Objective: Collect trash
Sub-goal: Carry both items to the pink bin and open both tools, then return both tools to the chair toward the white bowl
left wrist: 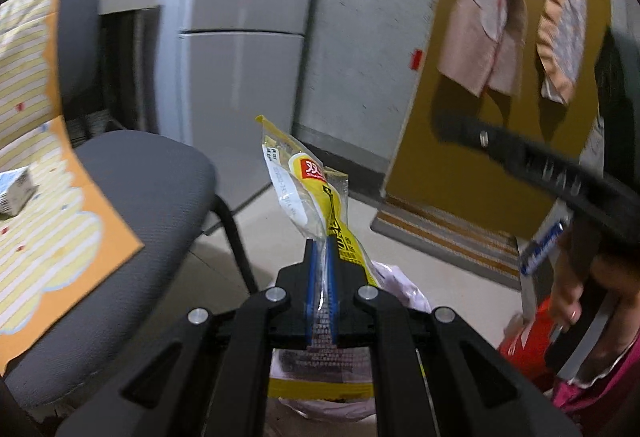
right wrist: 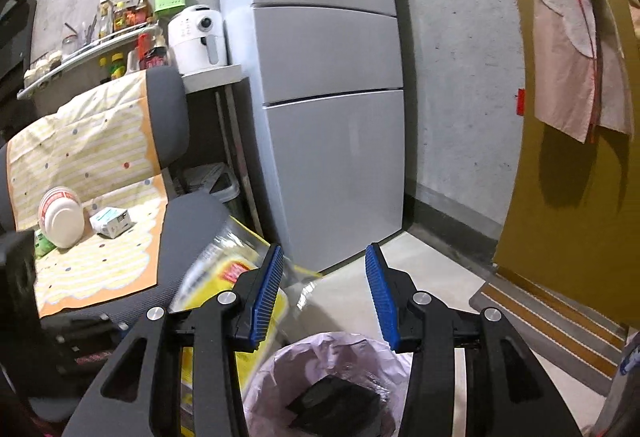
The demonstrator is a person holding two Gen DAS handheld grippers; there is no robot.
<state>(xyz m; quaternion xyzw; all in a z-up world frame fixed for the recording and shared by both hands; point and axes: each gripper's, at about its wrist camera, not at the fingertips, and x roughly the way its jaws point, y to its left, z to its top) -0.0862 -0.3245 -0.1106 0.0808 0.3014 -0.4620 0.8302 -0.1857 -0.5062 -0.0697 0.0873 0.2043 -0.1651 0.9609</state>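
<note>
Wrapper [left wrist: 310,193] pinched mid-length by left gripper [left wrist: 320,257]: light, limp, slippery film. Right gripper [right wrist: 326,293] spread, empty, above bin [right wrist: 280,369].

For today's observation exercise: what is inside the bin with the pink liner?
In the right wrist view, one dark, flat object lies inside the pink-lined bin. The bin's lower depths are hidden by the liner and the right gripper.

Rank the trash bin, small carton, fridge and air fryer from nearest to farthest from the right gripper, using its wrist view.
From the right gripper:
1. Trash bin, directly below, pink-lined.
2. Small carton, left, on the chair's cloth.
3. Fridge, ahead against the wall.
4. Air fryer, upper left on the counter; close to the fridge's depth.
</note>
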